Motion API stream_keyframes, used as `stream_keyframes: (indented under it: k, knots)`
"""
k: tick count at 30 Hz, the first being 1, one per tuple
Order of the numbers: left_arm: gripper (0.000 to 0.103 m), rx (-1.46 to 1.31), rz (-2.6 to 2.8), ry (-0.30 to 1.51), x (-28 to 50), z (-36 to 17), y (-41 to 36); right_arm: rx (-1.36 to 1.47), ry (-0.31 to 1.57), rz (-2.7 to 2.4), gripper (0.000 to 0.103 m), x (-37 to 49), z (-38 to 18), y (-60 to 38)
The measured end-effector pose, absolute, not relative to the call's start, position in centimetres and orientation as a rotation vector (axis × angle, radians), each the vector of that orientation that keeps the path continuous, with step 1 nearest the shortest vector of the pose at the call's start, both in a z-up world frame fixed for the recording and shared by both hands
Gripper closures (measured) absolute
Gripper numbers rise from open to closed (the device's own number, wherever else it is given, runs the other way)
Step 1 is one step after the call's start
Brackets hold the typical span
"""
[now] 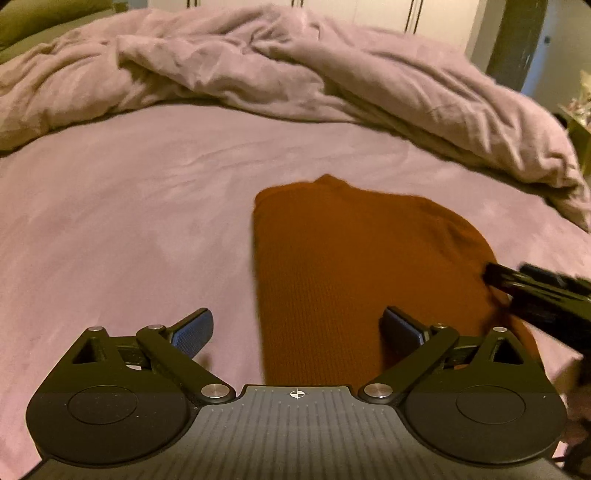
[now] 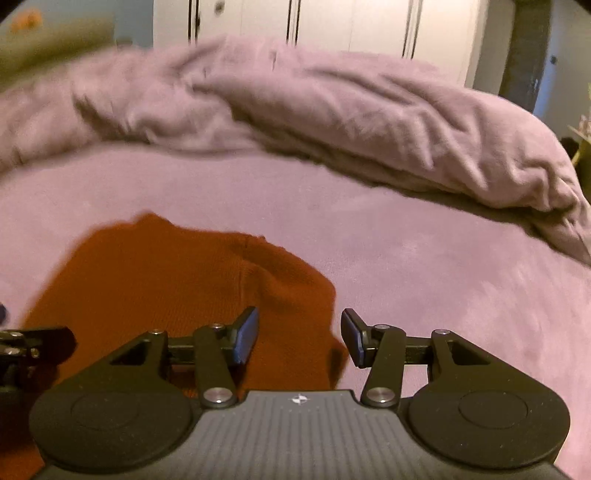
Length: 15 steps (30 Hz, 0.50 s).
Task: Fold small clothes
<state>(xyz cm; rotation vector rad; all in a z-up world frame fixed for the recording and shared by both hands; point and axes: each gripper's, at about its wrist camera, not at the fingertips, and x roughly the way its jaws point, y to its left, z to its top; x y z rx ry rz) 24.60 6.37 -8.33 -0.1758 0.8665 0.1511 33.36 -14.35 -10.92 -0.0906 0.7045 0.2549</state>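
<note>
A rust-orange knit garment [image 1: 354, 273] lies folded flat on the mauve bed sheet [image 1: 122, 229]. It also shows in the right wrist view [image 2: 177, 295]. My left gripper [image 1: 297, 330] is open wide and empty, just above the garment's near left edge. My right gripper [image 2: 299, 338] is open and empty over the garment's near right edge. The right gripper also shows at the right edge of the left wrist view [image 1: 535, 291], by the garment's right side. Part of the left gripper shows at the left edge of the right wrist view [image 2: 33, 347].
A crumpled mauve duvet [image 1: 277, 70] is heaped across the far side of the bed and down its right side [image 2: 424, 125]. White wardrobe doors [image 2: 332, 26] stand behind the bed. A dark post [image 1: 517, 40] stands at the far right.
</note>
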Motion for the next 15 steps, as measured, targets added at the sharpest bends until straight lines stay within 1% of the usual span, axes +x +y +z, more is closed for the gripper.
stream_keyframes:
  k: [3, 5, 7, 8, 11, 13, 15]
  knots:
    - [0.002, -0.241, 0.162, 0.840, 19.1, -8.6, 6.5, 0.064, 0.677, 0.278, 0.055, 26.8, -10.5, -18.1]
    - [0.002, -0.241, 0.179, 0.865, 16.8, -9.4, 5.9, 0.160, 0.694, 0.284, 0.055, 22.9, -11.1, -20.2]
    - [0.002, -0.204, 0.183, 0.909, 16.1, -10.3, 5.1, 0.232, 0.732, 0.266, 0.055, 20.3, -11.9, -21.5]
    - [0.002, -0.184, 0.187, 0.937, 16.2, -10.7, 4.7, 0.252, 0.748, 0.260, 0.055, 19.6, -12.3, -21.7]
    - [0.002, -0.158, 0.222, 0.945, 16.9, -10.9, 4.6, 0.262, 0.780, 0.252, 0.055, 18.9, -12.3, -21.5]
    - [0.002, -0.166, 0.244, 0.948, 17.5, -10.7, 4.9, 0.245, 0.754, 0.256, 0.055, 19.2, -11.1, -21.0]
    - [0.002, -0.183, 0.266, 0.958, 17.8, -10.7, 5.5, 0.194, 0.726, 0.240, 0.058, 19.5, -10.2, -20.4]
